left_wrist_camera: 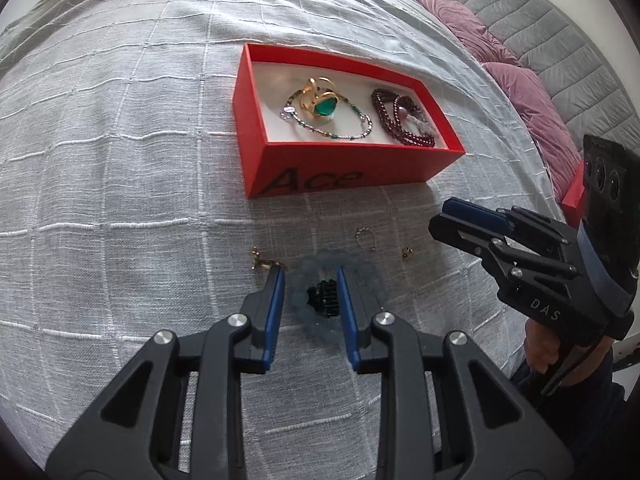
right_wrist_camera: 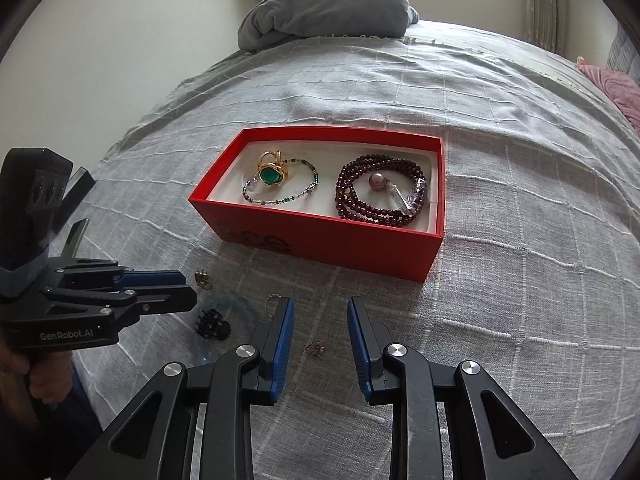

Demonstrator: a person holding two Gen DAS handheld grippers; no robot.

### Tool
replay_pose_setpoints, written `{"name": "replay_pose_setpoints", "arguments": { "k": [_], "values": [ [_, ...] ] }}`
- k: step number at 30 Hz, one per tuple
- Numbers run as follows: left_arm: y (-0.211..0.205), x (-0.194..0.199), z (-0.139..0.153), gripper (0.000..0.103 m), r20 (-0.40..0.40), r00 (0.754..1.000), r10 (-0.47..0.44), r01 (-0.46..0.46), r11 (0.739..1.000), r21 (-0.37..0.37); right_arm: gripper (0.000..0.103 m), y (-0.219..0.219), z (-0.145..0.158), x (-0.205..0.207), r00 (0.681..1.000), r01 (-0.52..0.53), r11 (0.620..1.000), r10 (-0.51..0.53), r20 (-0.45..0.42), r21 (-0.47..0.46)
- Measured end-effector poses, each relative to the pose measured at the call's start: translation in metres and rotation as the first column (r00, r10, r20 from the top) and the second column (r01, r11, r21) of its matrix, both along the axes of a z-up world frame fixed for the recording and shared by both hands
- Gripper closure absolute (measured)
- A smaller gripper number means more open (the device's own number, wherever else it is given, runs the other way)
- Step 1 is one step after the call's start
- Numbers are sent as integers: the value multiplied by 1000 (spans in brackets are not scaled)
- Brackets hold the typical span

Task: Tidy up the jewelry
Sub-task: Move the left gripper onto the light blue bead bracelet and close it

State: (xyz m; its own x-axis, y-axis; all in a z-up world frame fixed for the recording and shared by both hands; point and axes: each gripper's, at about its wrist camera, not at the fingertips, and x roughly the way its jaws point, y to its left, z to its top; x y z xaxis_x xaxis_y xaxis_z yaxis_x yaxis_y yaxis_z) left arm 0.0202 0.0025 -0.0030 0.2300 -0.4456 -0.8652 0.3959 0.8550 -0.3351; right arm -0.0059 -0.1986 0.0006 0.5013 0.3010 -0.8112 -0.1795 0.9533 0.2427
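A red box (left_wrist_camera: pixel 328 176) (right_wrist_camera: pixel 320 236) on the bed holds a gold ring with a green stone (left_wrist_camera: pixel 326 106) (right_wrist_camera: pixel 269 175), a thin beaded bracelet (left_wrist_camera: pixel 352 134) and a dark red bead bracelet (left_wrist_camera: pixel 400 124) (right_wrist_camera: pixel 376 204). My left gripper (left_wrist_camera: pixel 310 276) is open, its fingers either side of a black hair clip (left_wrist_camera: pixel 322 296) (right_wrist_camera: pixel 212 326) on a blue translucent piece. My right gripper (right_wrist_camera: pixel 320 304) is open above a small gold earring (right_wrist_camera: pixel 316 348) (left_wrist_camera: pixel 407 252). A gold earring (left_wrist_camera: pixel 262 264) (right_wrist_camera: pixel 202 278) and a small bead ring (left_wrist_camera: pixel 366 237) lie nearby.
The grey checked bedspread (left_wrist_camera: pixel 120 140) covers the bed. Pink pillows (left_wrist_camera: pixel 516 80) lie at the right, a folded grey blanket (right_wrist_camera: pixel 328 8) at the far end. My right gripper shows in the left wrist view (left_wrist_camera: pixel 448 216).
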Motion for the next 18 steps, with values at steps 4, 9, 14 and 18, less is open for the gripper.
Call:
{"name": "replay_pose_setpoints", "arguments": {
  "k": [4, 9, 14, 18],
  "values": [
    [-10, -5, -2, 74, 9, 999, -43, 42, 999, 23, 75, -1, -1, 0, 1000, 7, 1000, -7, -6, 1],
    [-19, -9, -7, 74, -1, 997, -72, 72, 996, 54, 75, 2, -2, 0, 1000, -4, 1000, 4, -11, -2],
    [-9, -8, -2, 74, 11, 999, -50, 49, 998, 36, 75, 9, -3, -3, 999, -43, 999, 43, -9, 2],
    [-2, -4, -2, 74, 7, 1000, -18, 18, 999, 33, 75, 19, -4, -7, 997, -83, 997, 83, -1, -6]
  ]
}}
